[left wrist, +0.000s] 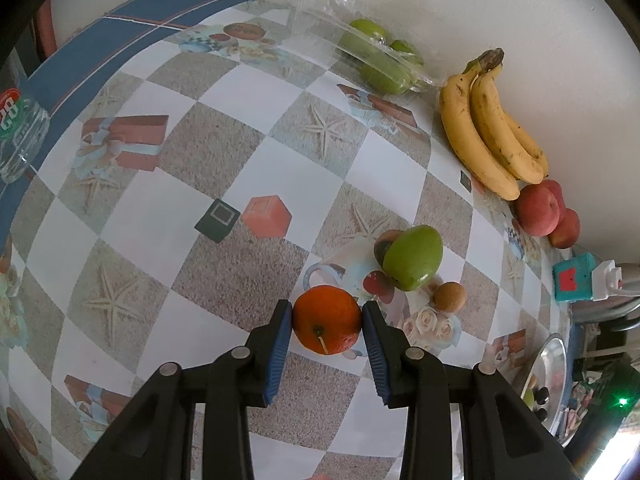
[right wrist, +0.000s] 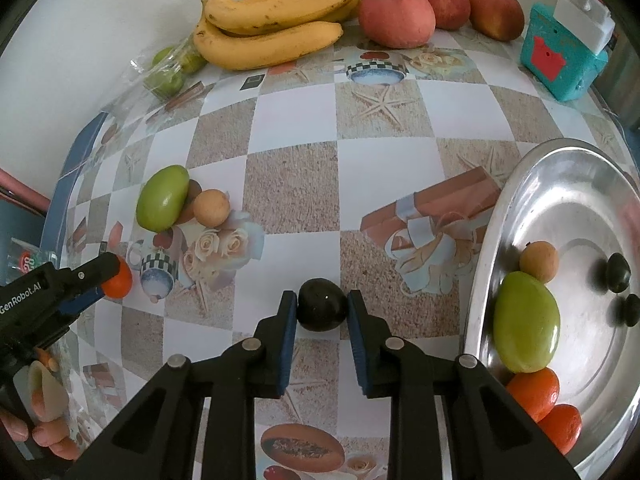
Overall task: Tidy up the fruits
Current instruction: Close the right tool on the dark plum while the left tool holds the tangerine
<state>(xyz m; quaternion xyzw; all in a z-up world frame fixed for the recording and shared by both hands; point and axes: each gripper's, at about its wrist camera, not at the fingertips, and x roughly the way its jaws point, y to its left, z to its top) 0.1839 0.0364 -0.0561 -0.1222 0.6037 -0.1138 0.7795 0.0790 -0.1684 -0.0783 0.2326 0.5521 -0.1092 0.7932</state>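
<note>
"GenRobot.AI" in white on the black left gripper (right wrist: 102,280), mirrored digits on a glass jar (left wrist: 18,136) label

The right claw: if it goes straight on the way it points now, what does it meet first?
The right claw is shut on a dark round fruit. Beyond it lies only bare tablecloth before the bananas; depth is uncertain.
</note>
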